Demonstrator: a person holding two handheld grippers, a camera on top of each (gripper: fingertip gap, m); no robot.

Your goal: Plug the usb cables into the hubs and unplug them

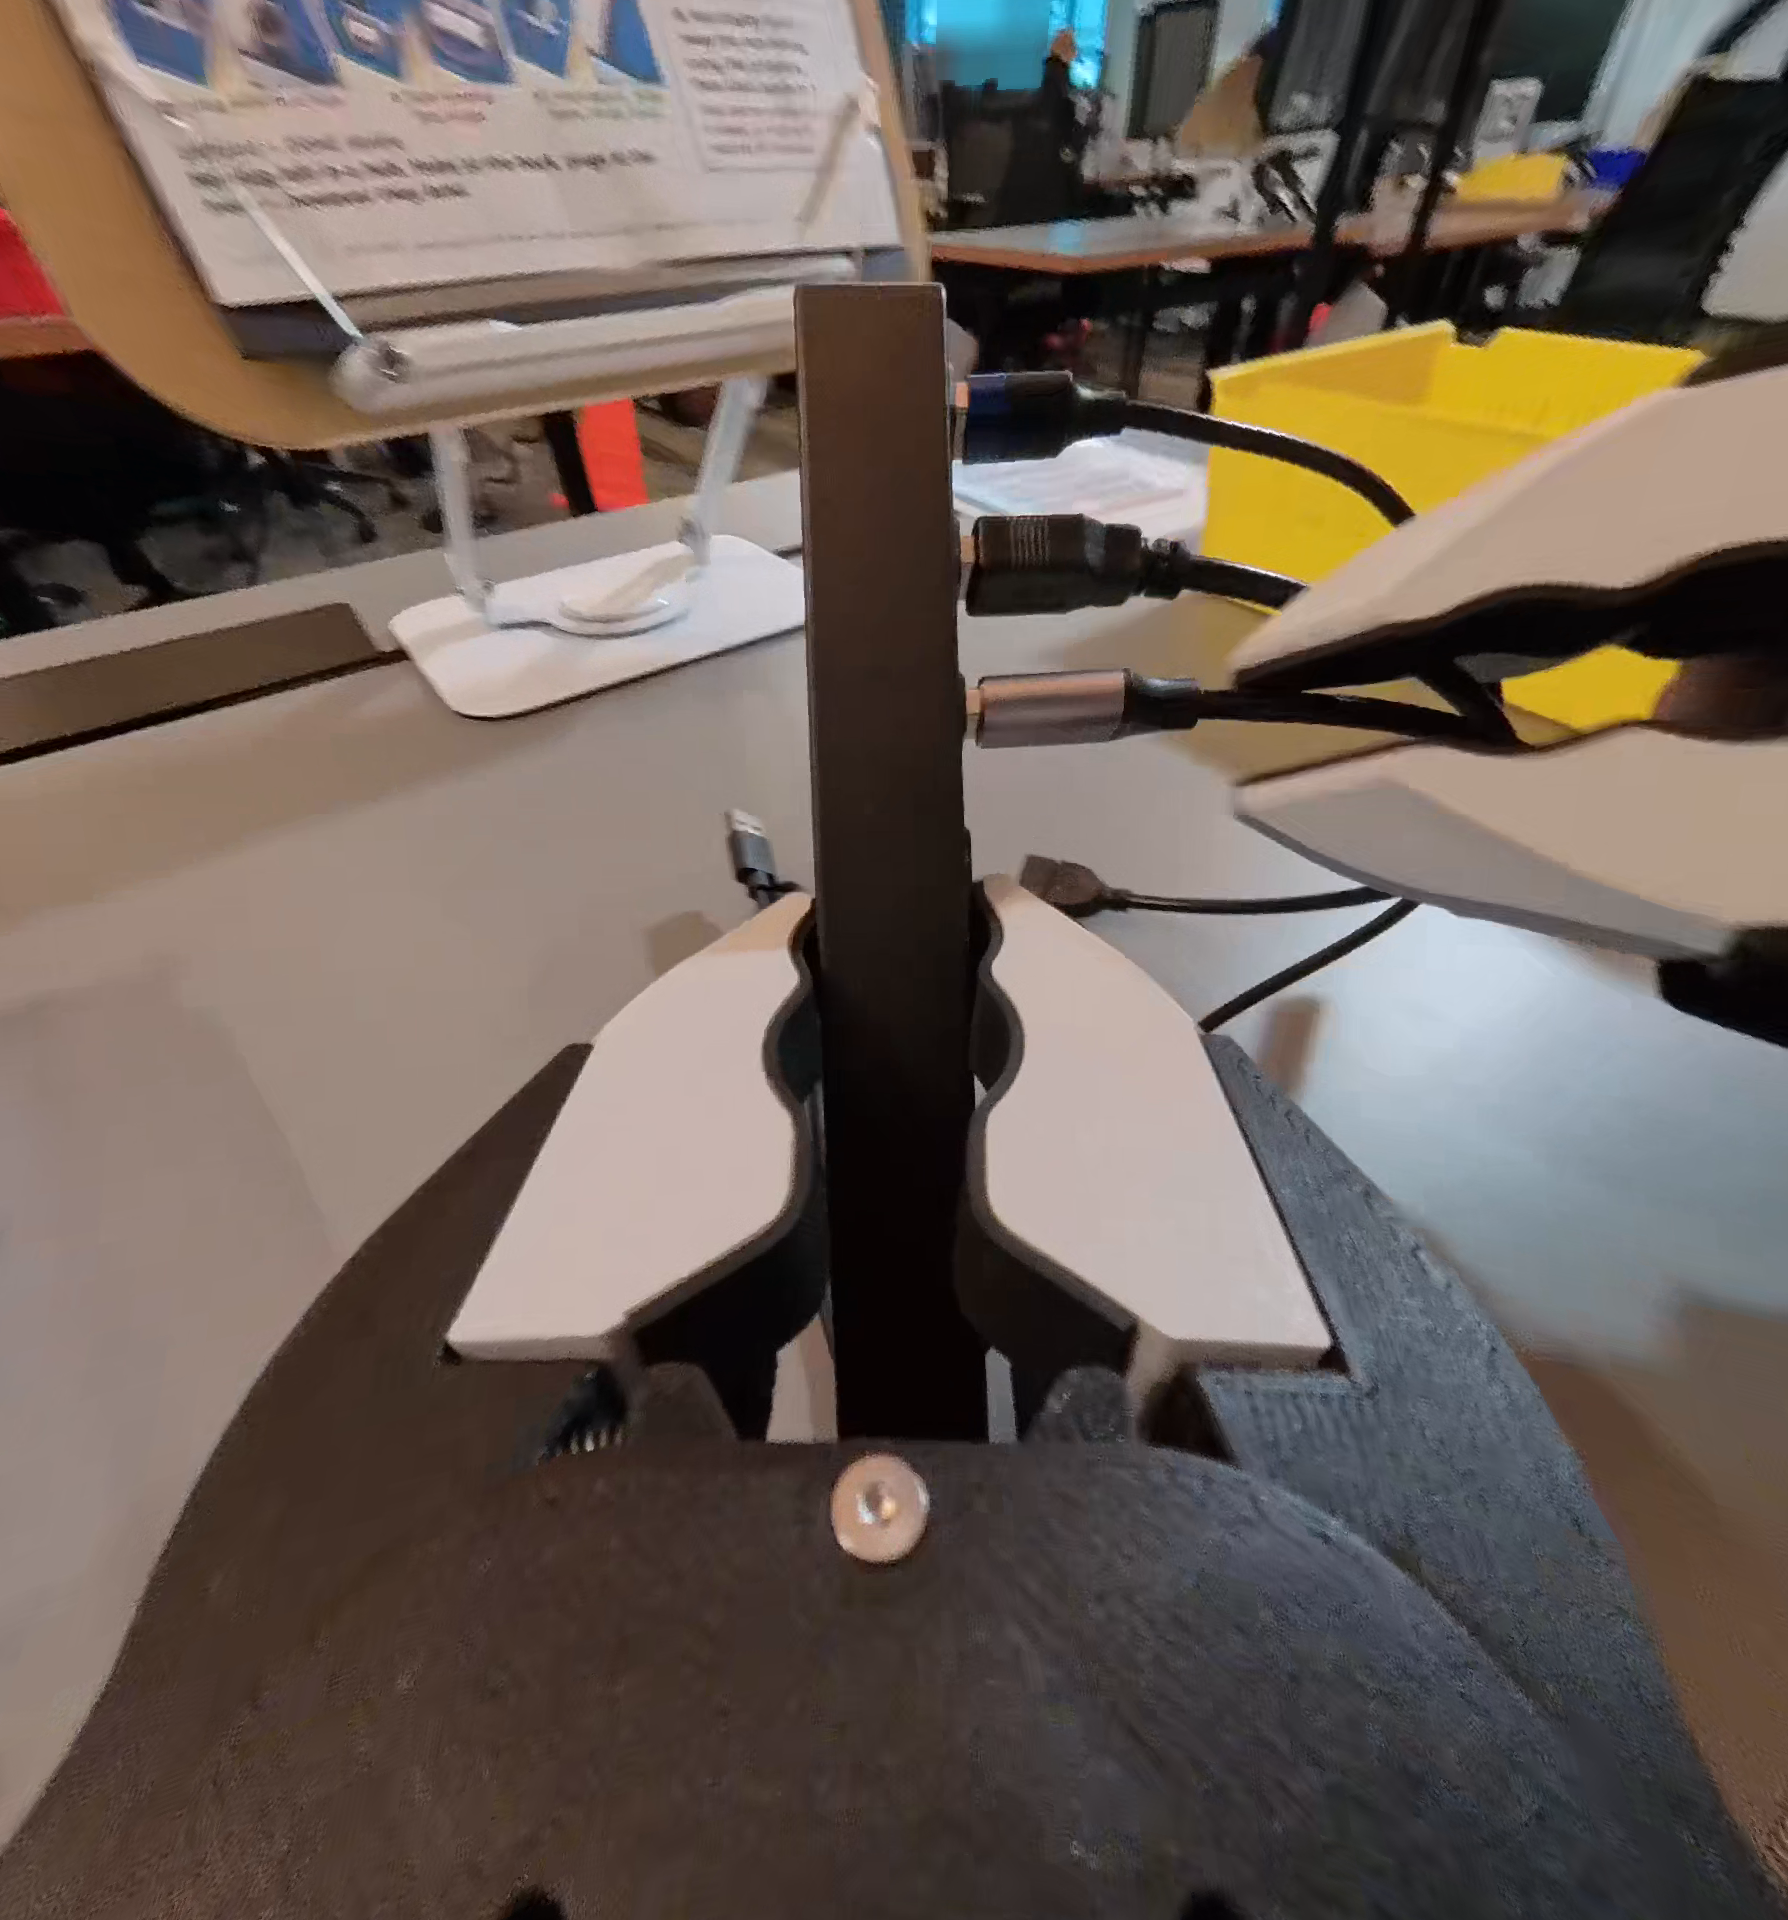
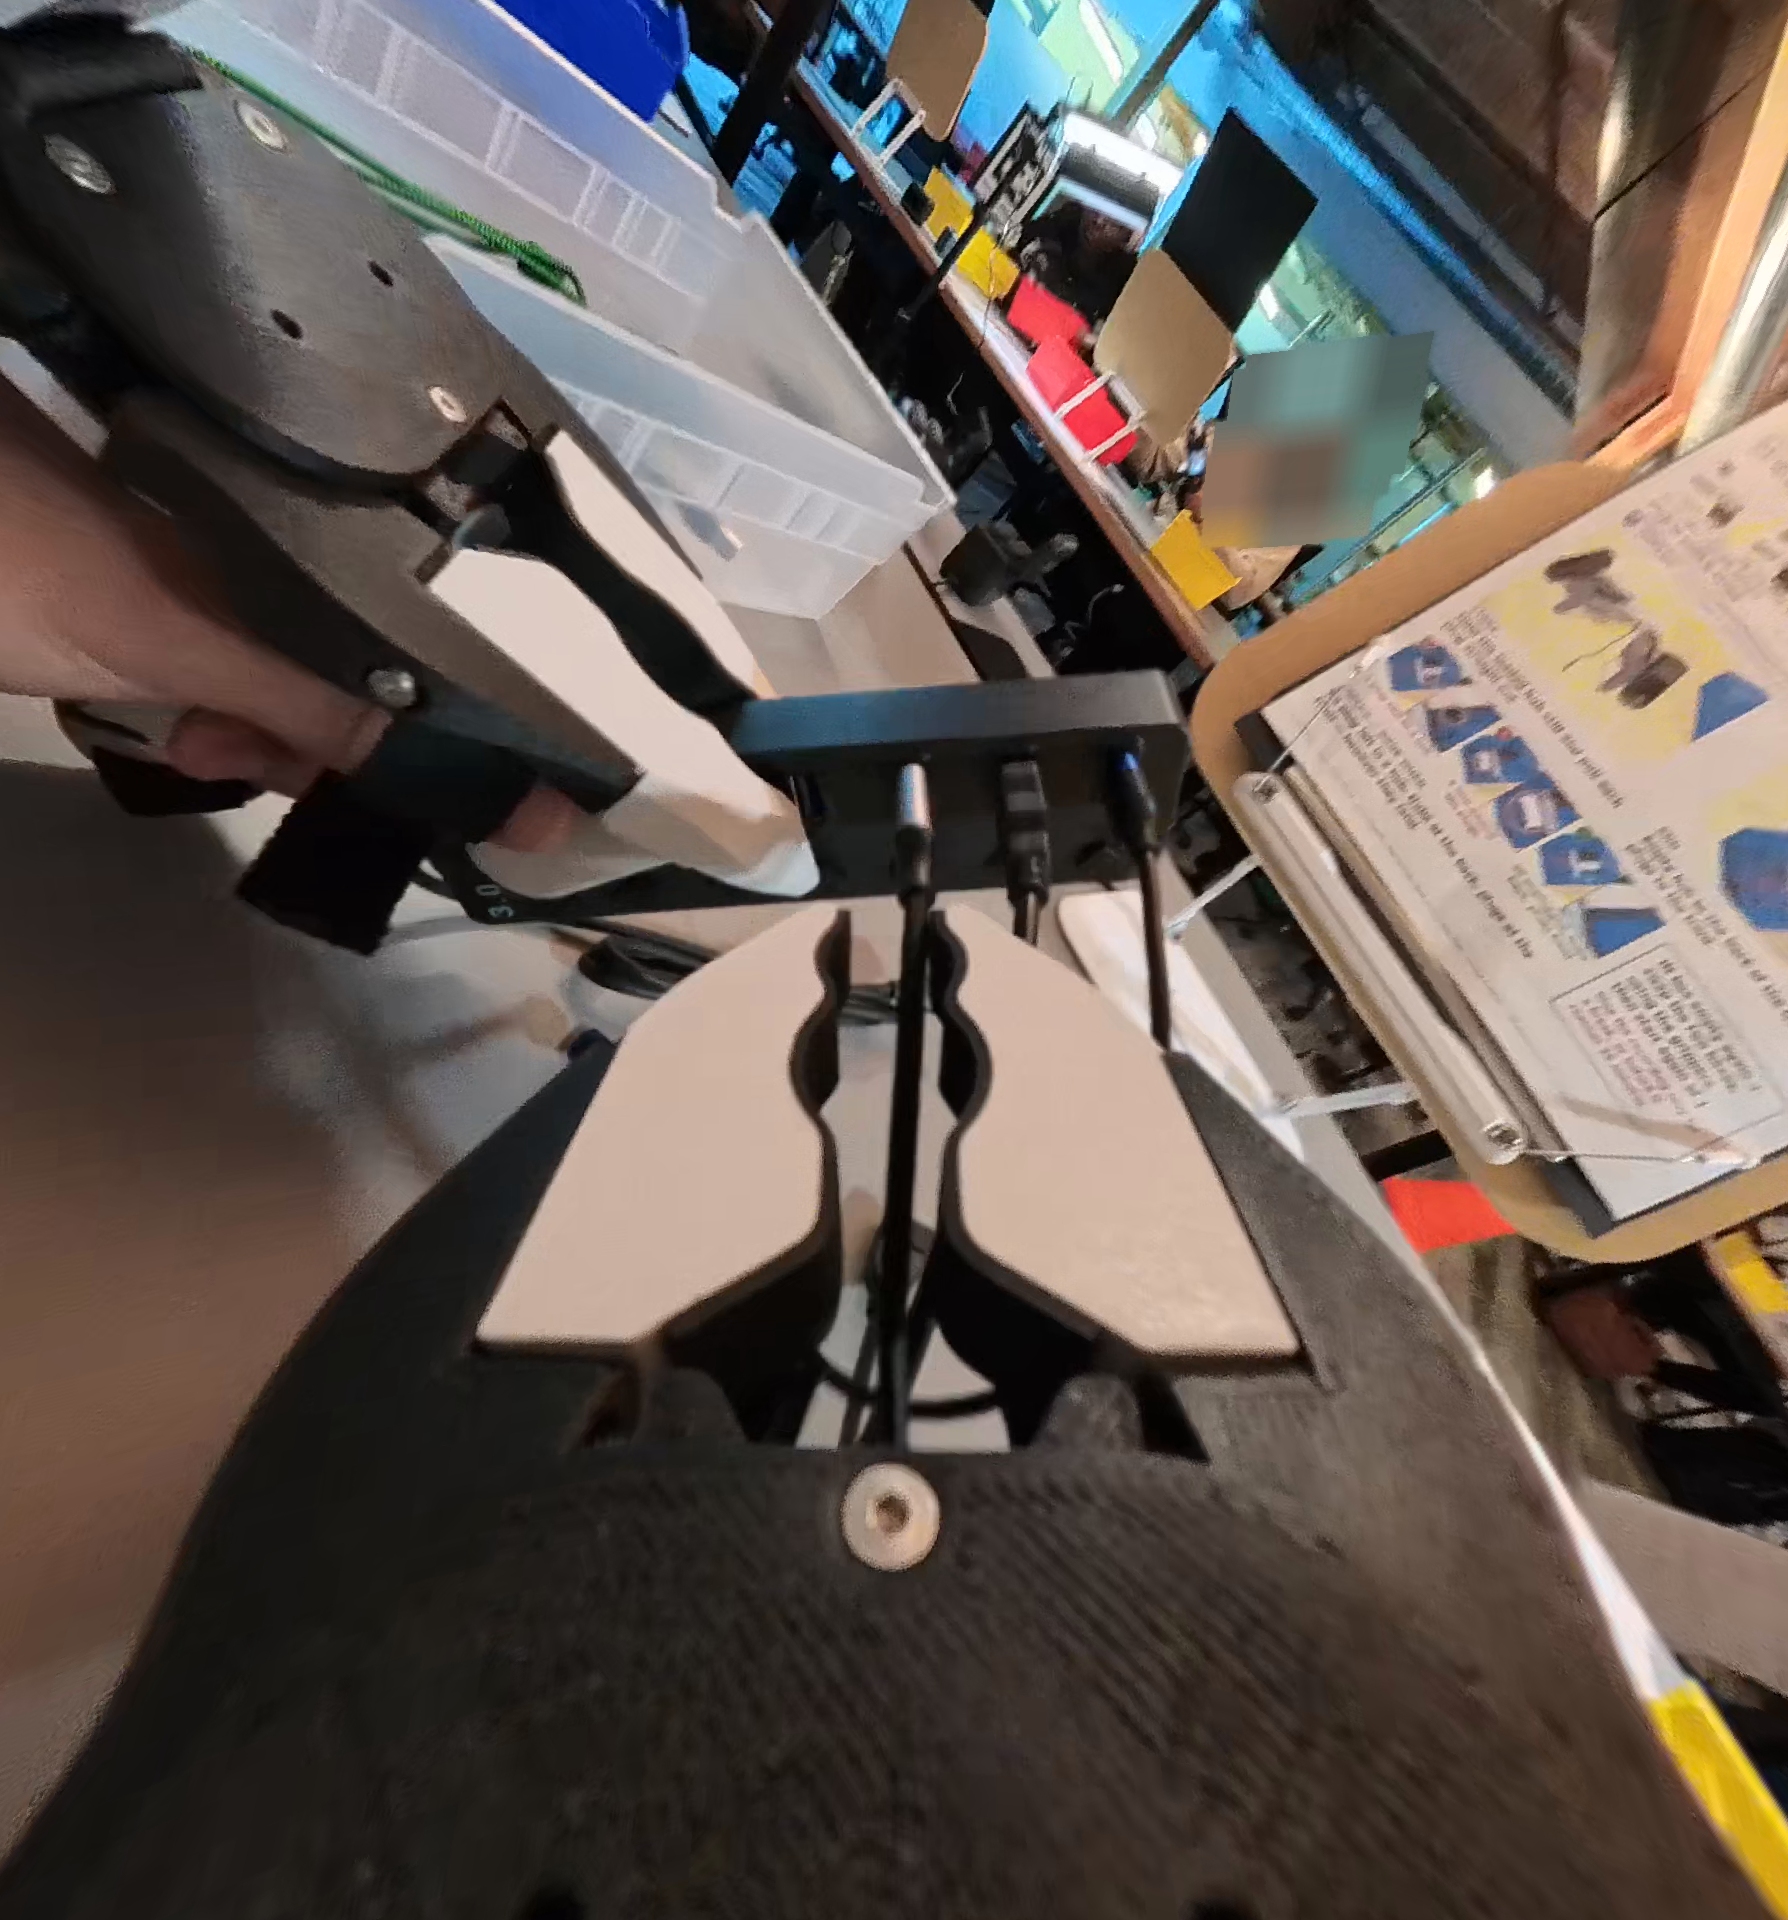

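Note:
My left gripper is shut on a black USB hub and holds it upright above the grey table. Three cables are plugged into the hub's right side: a blue-tipped plug on top, a black plug in the middle, a silver plug lowest. My right gripper comes in from the right, shut on the silver plug's thin black cable just behind the plug. In the right wrist view the cable runs between my right gripper's fingers up to the silver plug in the hub, which the left gripper holds.
Two loose plugs lie on the table behind the hub, one silver, one black. A document stand with a printed sheet stands behind on a white base. A yellow bin is at the right. A clear plastic bin is at the back. The tips of one gripper are about 6 centimeters away from the tips of the other.

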